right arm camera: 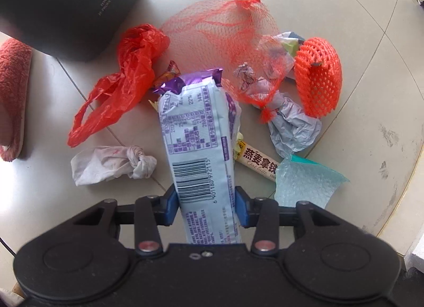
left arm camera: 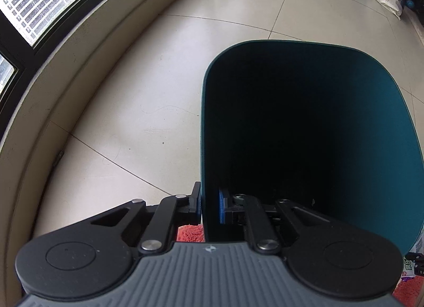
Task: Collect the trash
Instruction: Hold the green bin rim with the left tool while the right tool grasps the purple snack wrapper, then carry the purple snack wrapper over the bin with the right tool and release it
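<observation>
Our right gripper [right arm camera: 206, 205] is clamped on a pale wrapper [right arm camera: 197, 132] with a barcode and a purple end, the two blue pads pressing its sides near the barcode; the wrapper runs forward between the fingers, above the rest of the litter. Our left gripper [left arm camera: 209, 206] is nearly closed on the wall of the dark teal bin [left arm camera: 304, 132], one finger outside, the other inside the rim, so we look straight down into its dark interior.

On the tiled floor [right arm camera: 357, 74] ahead of the right gripper lie a red plastic bag [right arm camera: 124, 81] to the left, a knotted white tissue [right arm camera: 111, 164] below it, an orange net bag [right arm camera: 225, 34] beyond the wrapper, an orange foam sleeve [right arm camera: 318, 79] to the right, crumpled paper [right arm camera: 291, 127], a stick sachet [right arm camera: 257, 158] and a teal bubble-wrap piece [right arm camera: 304, 182]. The bin also shows at that view's upper left, beside a red slipper [right arm camera: 13, 95].
</observation>
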### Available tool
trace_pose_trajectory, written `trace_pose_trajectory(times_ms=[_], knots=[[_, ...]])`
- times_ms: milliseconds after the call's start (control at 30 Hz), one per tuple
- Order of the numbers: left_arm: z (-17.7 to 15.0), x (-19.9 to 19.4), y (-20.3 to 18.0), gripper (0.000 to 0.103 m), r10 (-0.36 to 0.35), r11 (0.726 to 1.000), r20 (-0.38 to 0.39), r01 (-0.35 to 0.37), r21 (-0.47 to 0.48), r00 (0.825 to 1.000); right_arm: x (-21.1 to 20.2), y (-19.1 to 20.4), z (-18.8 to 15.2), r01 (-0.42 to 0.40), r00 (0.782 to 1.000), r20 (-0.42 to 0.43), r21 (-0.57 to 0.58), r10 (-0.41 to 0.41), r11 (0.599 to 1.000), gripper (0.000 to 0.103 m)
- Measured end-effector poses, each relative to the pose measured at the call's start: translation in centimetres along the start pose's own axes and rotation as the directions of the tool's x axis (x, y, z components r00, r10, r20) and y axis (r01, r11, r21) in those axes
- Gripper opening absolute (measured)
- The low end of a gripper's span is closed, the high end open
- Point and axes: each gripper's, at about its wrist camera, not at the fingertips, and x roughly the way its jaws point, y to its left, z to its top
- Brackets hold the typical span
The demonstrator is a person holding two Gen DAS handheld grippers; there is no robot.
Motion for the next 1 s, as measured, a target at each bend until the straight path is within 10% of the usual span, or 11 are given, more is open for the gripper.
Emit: trace_pose_trajectory(times_ms=[300, 567, 800, 1000], knots=[[-1.4, -0.2, -0.7, 0.009, -0.053, 0.999, -0.022, 0.053, 0.002, 0.998, -14.7, 2.9, 3.3, -0.119, 0.965, 0.234, -0.006, 0.117, 0.993, 0.042], [-1.1, -0.4, -0.7, 0.009, -0.111, 0.993, -0.029, 0.109, -0.049, 0.993, -26.1, 7.7, 11.2, -0.122, 0.879, 0.450, -0.109, 0.159, 0.987, 0.042], [-1.7, 0.2, -0.6, 0.009, -0.158, 0.984, -0.036, 0.154, -0.093, 0.987, -20.9, 14.4, 20.0, -0.085, 0.879, 0.463, -0.089, 0.117, 0.992, 0.043], [-1.9, 0.2, -0.3, 0.009, -0.170, 0.980, -0.040, 0.164, -0.116, 0.985, -10.5, 17.2, 24.3, -0.075, 0.960, 0.263, -0.082, 0.094, 0.994, 0.043]])
